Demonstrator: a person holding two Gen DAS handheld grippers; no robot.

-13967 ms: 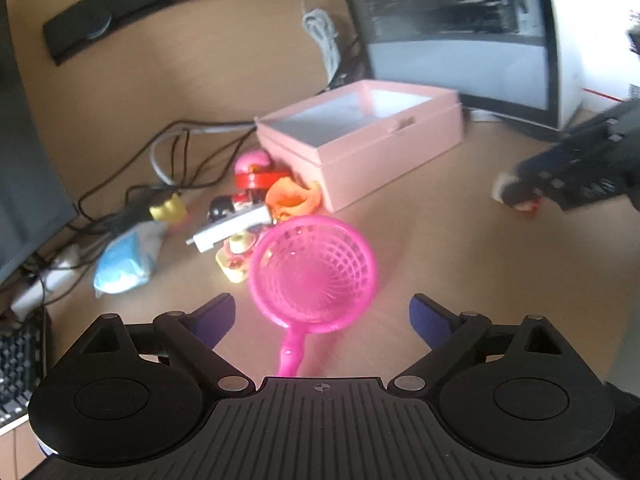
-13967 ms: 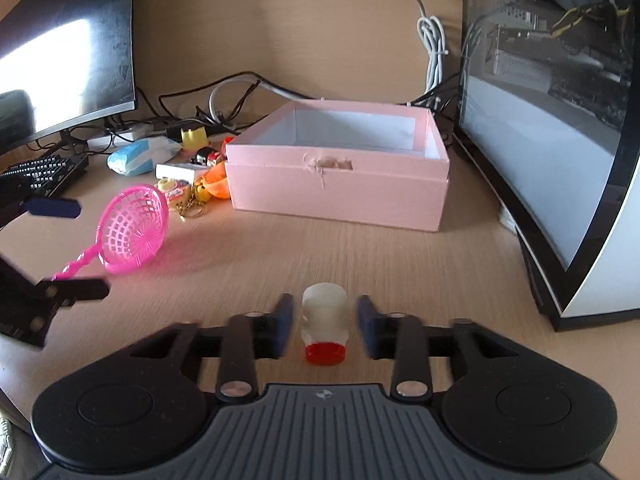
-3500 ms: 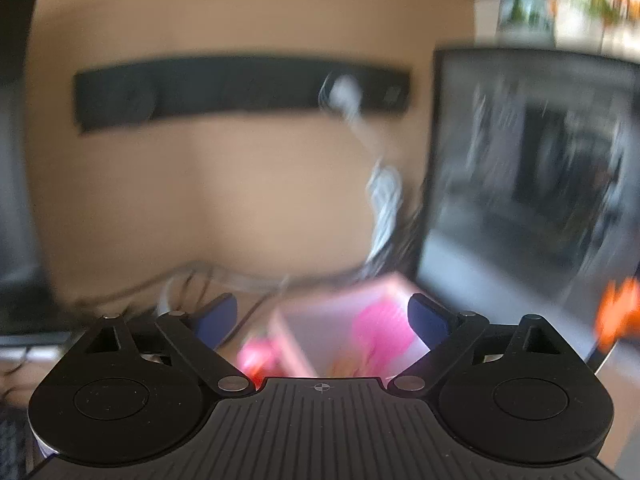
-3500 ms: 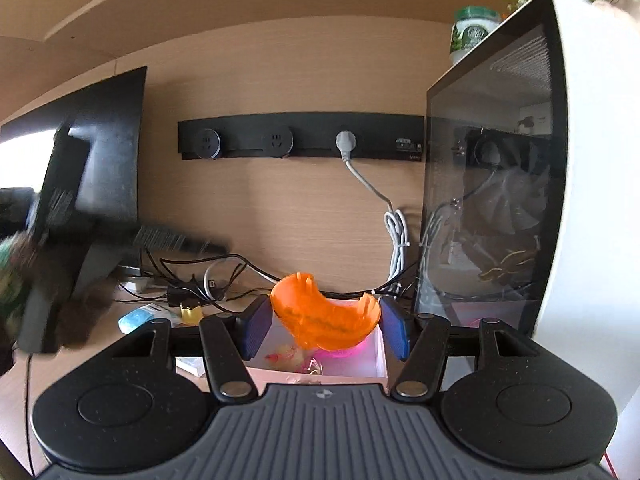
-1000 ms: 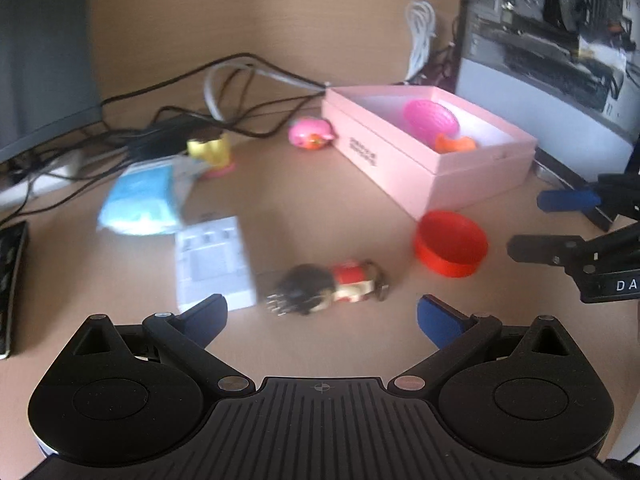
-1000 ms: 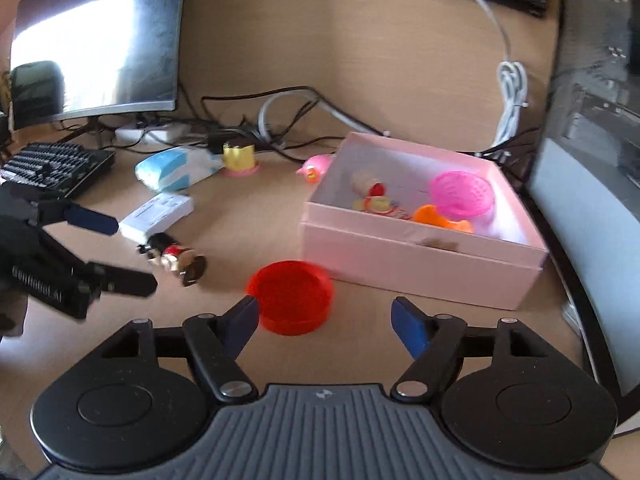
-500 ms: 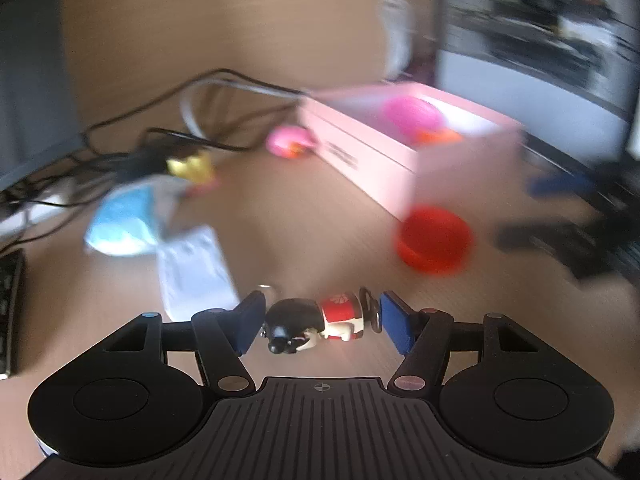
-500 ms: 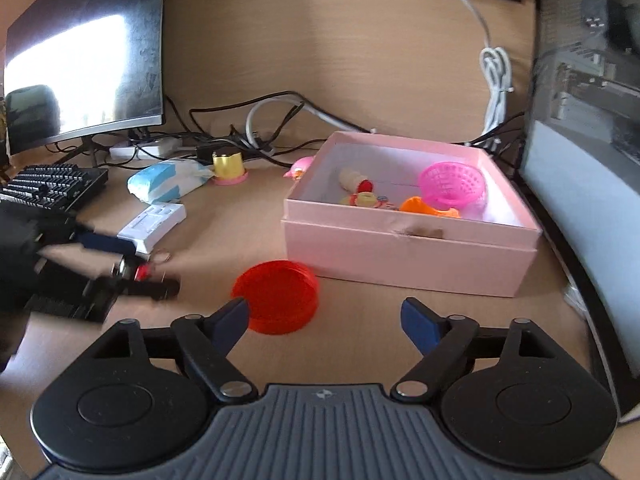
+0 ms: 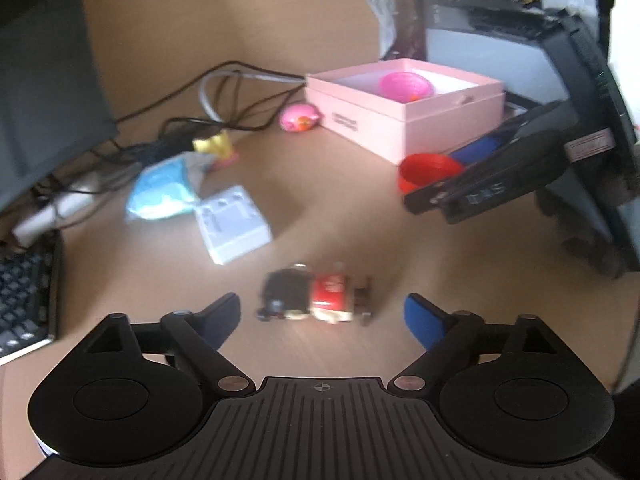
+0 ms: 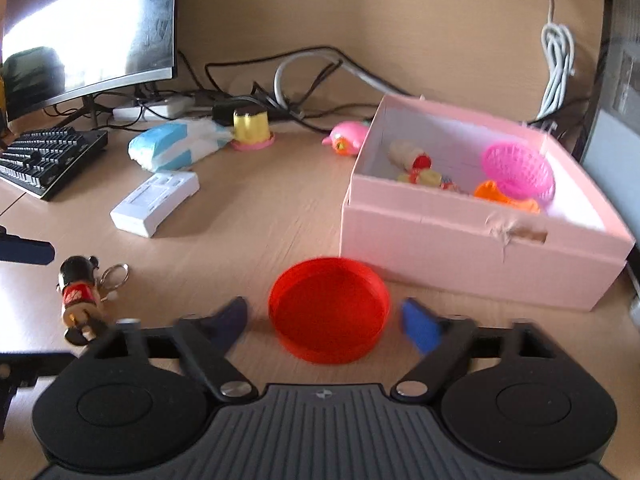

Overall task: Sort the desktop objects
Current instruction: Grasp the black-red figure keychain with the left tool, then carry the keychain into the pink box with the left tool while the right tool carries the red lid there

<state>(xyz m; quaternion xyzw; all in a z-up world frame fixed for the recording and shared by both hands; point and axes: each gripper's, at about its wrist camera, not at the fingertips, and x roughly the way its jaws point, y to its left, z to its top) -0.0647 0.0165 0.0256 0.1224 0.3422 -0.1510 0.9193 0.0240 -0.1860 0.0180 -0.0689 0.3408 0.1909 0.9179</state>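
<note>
My left view smears the figurine keychain (image 9: 316,298) lying on the surface (image 9: 320,208); its face is unreadable. My left claw (image 9: 322,316) is spread wide around it, touching nothing. Right of the figurine, my right claw (image 10: 324,320) gapes around the red lid (image 10: 329,314), not gripping. Only the right view shows inside the pink box (image 10: 460,236) behind the lid: pink strainer (image 10: 518,170), orange piece (image 10: 506,196).

Left wrist view: figurine keychain (image 9: 316,298) motion-blurred, features unreadable. Right tongs (image 9: 460,172) cover part of the red lid (image 9: 428,168). Pink box (image 10: 460,228) wall hides lower portions of contents. Keyboard (image 10: 44,156) cut off at the left edge.
</note>
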